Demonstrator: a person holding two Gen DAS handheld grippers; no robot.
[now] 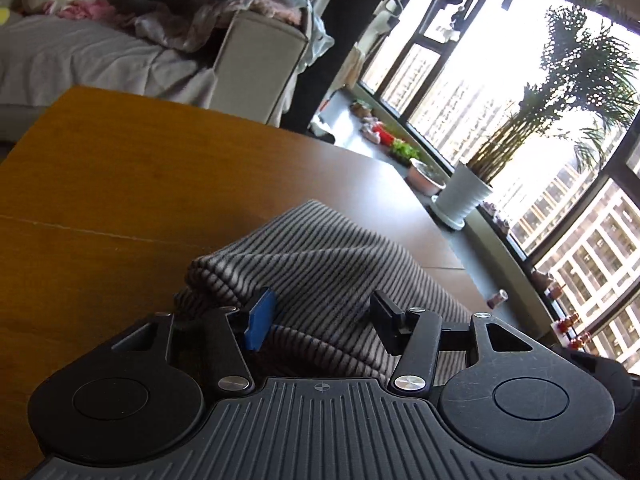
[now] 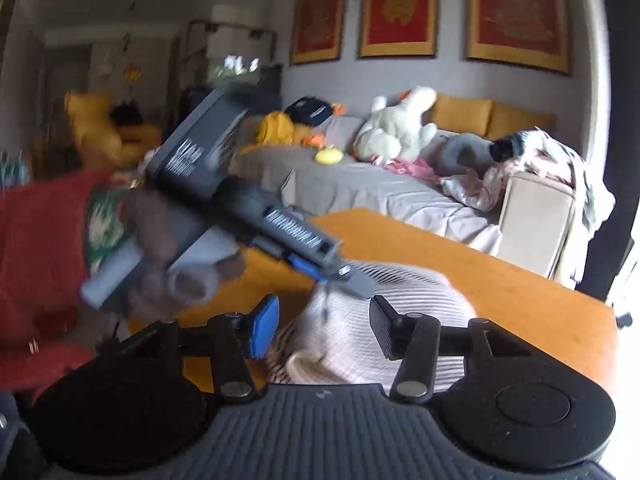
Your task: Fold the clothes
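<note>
Living-room light falls across the wooden desk (image 1: 100,184). My left claw (image 1: 316,322) gapes wide, gripping nothing, low over the striped top (image 1: 320,264) bunched on the desk. My right claw (image 2: 320,328) is spread too, empty, above the same top. I'd pinch one clean edge each, then lift evenly; motion blur means I should slow down first.

Black claw (image 1: 324,316), blue pad, silver screws
</note>
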